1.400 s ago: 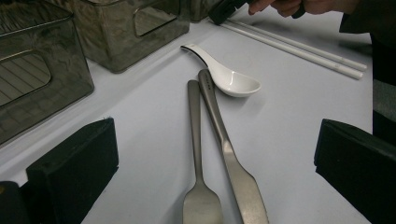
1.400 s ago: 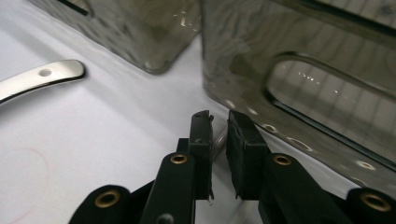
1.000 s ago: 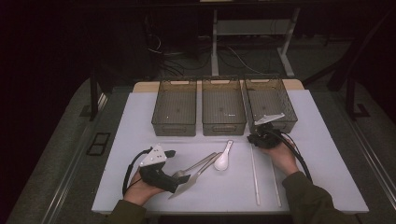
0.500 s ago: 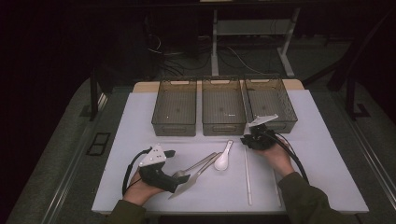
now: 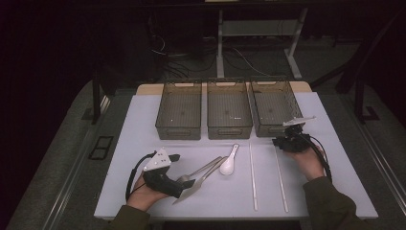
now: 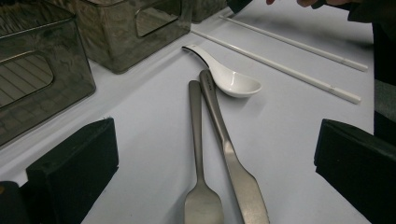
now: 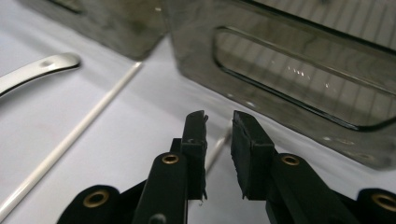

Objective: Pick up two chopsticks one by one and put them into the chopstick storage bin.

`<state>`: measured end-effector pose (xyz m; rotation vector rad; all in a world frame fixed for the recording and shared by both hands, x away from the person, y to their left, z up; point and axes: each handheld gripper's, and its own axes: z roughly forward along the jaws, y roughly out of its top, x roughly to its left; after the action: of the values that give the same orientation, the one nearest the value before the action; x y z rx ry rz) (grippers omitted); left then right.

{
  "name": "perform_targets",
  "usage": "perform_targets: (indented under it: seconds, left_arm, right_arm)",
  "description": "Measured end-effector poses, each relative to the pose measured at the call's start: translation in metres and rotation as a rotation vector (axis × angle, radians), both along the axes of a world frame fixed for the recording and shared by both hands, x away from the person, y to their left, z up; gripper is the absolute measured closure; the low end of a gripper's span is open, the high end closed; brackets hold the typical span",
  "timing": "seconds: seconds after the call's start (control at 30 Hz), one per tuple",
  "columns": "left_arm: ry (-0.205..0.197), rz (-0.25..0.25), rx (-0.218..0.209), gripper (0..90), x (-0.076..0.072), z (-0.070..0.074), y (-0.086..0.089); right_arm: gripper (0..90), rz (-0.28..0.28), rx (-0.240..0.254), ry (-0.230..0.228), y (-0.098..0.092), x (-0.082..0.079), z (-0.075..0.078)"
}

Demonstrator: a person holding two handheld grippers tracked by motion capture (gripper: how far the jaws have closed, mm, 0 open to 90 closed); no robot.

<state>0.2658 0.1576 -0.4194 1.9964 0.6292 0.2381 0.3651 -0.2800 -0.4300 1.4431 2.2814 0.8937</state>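
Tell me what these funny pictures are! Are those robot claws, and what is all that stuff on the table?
Not a robot: a person holds a pinching tool in each hand. One picture looks down from above; each of the other two comes from a camera riding on one tool. The white table holds three see-through bins at the back, then a metal fork, a metal knife, a white soup spoon and two white chopsticks. The left gripper rests wide open around the fork and knife, holding nothing. The right gripper has its jaws slightly apart over the end of one chopstick, right beside the right-hand bin, not squeezing it.
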Motion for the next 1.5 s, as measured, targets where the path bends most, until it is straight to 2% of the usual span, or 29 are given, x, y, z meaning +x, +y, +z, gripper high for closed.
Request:
perform_targets:
  seconds: [0.2, 0.3, 0.37, 0.5, 0.77, 1.0, 1.07, 1.37, 1.5]
  left_arm:
    - [-0.004, -0.004, -0.001, 0.0, 0.0, 0.0, 0.001]
    - [-0.001, -0.005, 0.0, 0.0, 0.0, 0.0, 0.001]
    - [-0.003, -0.006, 0.002, 0.0, 0.001, 0.0, 0.001]
    - [-0.004, -0.007, 0.004, 0.0, 0.001, 0.0, 0.0]
    - [-0.006, -0.009, 0.004, 0.0, 0.001, 0.0, 0.0]
    - [-0.004, -0.005, 0.0, 0.0, 0.0, 0.0, 0.0]
    - [-0.003, -0.004, -0.002, 0.0, 0.0, 0.0, 0.001]
    - [-0.006, -0.003, -0.002, 0.0, 0.0, 0.001, 0.002]
    - [-0.005, -0.004, -0.002, 0.0, 0.0, 0.0, 0.001]
  right_arm:
    - [75.4, -0.05, -0.009, 0.01, 0.004, 0.009, -0.011]
    - [77.5, -0.051, -0.001, 0.016, 0.004, 0.011, -0.013]
    - [81.2, -0.062, -0.018, 0.01, 0.006, 0.012, -0.015]
    - [82.4, -0.072, -0.031, 0.007, 0.008, 0.011, -0.016]
    - [86.5, -0.055, -0.053, 0.005, 0.012, 0.011, -0.015]
    - [86.9, -0.014, -0.063, -0.002, 0.01, 0.011, -0.015]
    - [86.9, 0.019, -0.025, 0.01, 0.008, 0.012, -0.015]
    - [86.9, 0.199, -0.038, -0.029, 0.039, 0.009, -0.015]
    - [86.3, 0.212, -0.05, -0.036, 0.042, 0.008, -0.016]
